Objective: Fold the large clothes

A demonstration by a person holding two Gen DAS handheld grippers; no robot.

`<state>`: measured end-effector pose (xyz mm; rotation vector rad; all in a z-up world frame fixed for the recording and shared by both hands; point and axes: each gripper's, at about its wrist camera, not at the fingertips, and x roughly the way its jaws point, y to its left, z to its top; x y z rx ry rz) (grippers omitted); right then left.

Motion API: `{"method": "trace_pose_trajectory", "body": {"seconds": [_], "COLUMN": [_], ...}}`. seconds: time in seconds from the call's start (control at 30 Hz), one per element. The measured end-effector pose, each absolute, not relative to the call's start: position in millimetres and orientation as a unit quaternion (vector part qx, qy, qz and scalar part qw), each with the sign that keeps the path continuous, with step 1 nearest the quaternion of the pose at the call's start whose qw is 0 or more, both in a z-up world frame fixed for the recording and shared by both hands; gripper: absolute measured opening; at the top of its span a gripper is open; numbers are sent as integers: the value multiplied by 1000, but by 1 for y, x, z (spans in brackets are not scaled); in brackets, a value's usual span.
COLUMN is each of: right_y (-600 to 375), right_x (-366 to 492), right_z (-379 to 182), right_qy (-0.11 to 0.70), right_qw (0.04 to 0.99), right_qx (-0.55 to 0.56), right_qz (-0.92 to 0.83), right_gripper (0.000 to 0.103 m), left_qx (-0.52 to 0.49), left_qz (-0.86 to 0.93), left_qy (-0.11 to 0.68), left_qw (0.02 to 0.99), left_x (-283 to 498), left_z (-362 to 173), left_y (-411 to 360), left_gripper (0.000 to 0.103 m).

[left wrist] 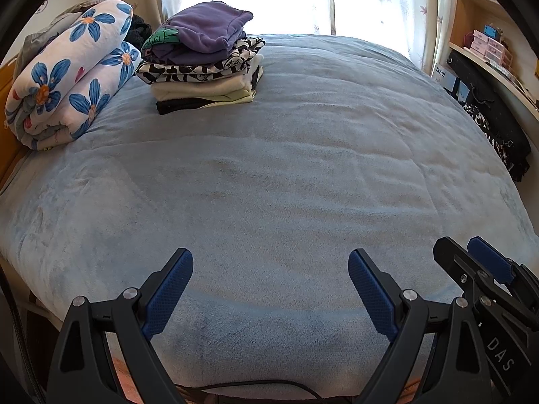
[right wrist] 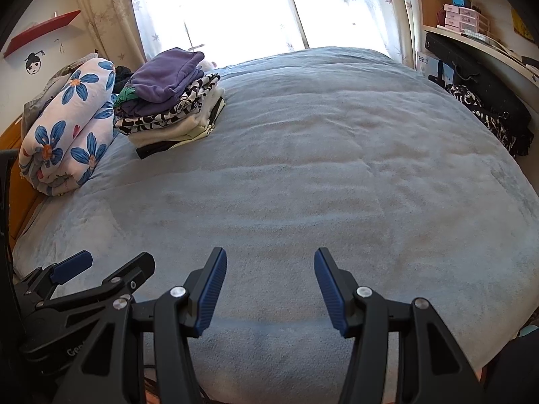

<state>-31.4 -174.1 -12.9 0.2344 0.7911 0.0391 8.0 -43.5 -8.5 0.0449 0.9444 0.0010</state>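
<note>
We hold our left tongs and right tongs released and empty above the blue bedspread. The stack of folded clothes sits far left beside the flowered quilt, likely keeping the middle free for folding.
</note>
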Motion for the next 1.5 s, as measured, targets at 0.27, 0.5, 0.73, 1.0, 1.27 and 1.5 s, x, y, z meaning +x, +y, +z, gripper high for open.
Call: {"method": "trace_pose_trajectory", "body": {"seconds": [0.27,0.5,0.73,1.0,1.27,1.5], "right_y": [-174,-174,-175,-174,-173,-172], "right_x": [-31,-31,-31,-32,-32,-32], "right_z": [-13,-13,-13,-14,-15,-17], "right_qy": [386,385,386,386,387,387], "right_qw": [915,915,915,915,915,915], "right_qx": [114,114,114,114,114,115], "right_qz": [19,19,20,18,19,18], "right_gripper": [55,55,55,55,55,55], "left_qx": [21,20,20,19,19,19], "left_qz": [2,2,2,3,3,3], "left_qy": [456,456,456,458,458,459], "left_qw": [890,890,890,889,889,888], "left_x": [9,8,7,6,5,4], "left_z": [-10,-11,-11,-12,-12,-13], "left_y": [-44,-44,-43,-42,-42,-41], "left_gripper": [92,92,91,91,90,89]}}
